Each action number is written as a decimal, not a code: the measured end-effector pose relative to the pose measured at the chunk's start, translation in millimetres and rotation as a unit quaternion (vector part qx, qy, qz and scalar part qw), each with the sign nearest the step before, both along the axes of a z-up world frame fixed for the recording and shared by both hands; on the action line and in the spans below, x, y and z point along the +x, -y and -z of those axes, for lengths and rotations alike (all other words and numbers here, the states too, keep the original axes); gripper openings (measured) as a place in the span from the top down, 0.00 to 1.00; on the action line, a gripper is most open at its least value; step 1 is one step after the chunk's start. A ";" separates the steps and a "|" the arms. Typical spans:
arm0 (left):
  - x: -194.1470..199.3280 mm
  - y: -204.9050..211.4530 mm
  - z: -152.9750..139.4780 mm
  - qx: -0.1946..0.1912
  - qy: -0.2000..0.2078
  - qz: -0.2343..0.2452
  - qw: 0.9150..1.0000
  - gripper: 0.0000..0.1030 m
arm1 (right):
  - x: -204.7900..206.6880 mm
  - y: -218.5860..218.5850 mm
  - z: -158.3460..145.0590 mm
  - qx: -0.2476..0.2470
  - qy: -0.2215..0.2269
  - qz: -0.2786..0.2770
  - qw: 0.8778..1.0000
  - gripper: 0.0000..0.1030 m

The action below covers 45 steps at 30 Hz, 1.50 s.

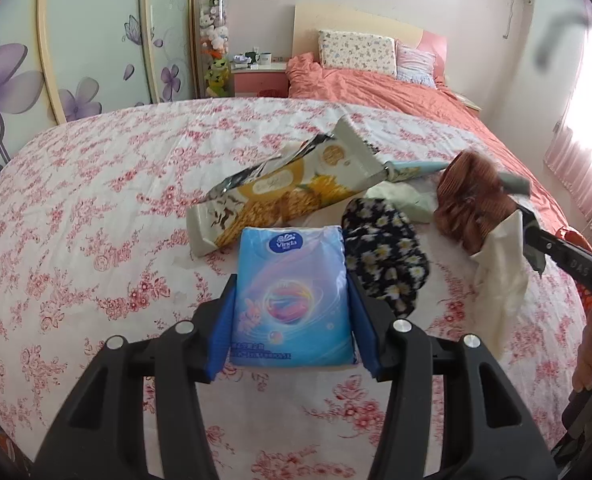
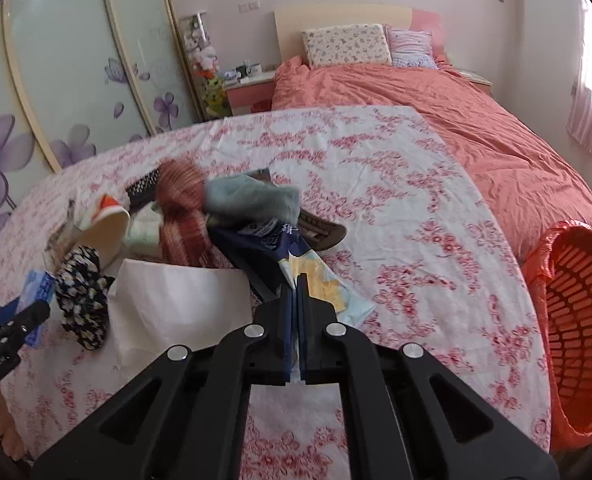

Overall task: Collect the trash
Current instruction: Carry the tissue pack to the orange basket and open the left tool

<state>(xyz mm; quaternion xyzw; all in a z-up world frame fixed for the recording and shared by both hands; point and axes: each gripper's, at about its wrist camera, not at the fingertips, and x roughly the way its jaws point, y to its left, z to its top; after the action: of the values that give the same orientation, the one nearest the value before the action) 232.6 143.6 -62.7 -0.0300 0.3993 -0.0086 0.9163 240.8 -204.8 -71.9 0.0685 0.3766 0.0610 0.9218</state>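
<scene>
Gripping the tissue pack (image 1: 292,296), your left gripper (image 1: 292,280) has it clenched between both blue pads. Your right gripper (image 2: 295,286) is pinched tight on a wrapper (image 2: 292,248) — a detail only its own camera shows. From the left view it appears just as a dark arm (image 1: 567,256) beside a white tissue (image 1: 499,276). Ahead of the left fingers lie a snack bag (image 1: 280,188) and a floral scrunchie (image 1: 383,252). Far right of the right fingers, an orange basket (image 2: 575,316) sits at the edge of the floral sheet (image 2: 415,216), with bare cloth between — behind it all, an orange bed (image 2: 475,120).
</scene>
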 end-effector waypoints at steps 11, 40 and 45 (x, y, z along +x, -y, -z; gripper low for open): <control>-16.1 30.3 -34.2 0.001 0.034 0.027 0.999 0.50 | -34.9 26.5 -51.2 0.021 0.065 0.024 0.997 0.98; -33.4 266.1 -74.6 -0.047 0.063 0.244 0.967 0.50 | -107.1 176.0 -47.7 0.048 0.095 0.218 0.970 0.98; -29.2 322.8 -67.0 -0.053 0.058 0.289 0.954 0.50 | -105.6 207.5 -35.9 0.063 0.088 0.251 0.962 0.98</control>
<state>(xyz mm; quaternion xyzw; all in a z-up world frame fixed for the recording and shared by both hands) 203.5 -179.2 4.4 0.0391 0.3363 -0.2962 0.8931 135.2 -412.3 -36.0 0.2128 0.2604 -0.1426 0.9309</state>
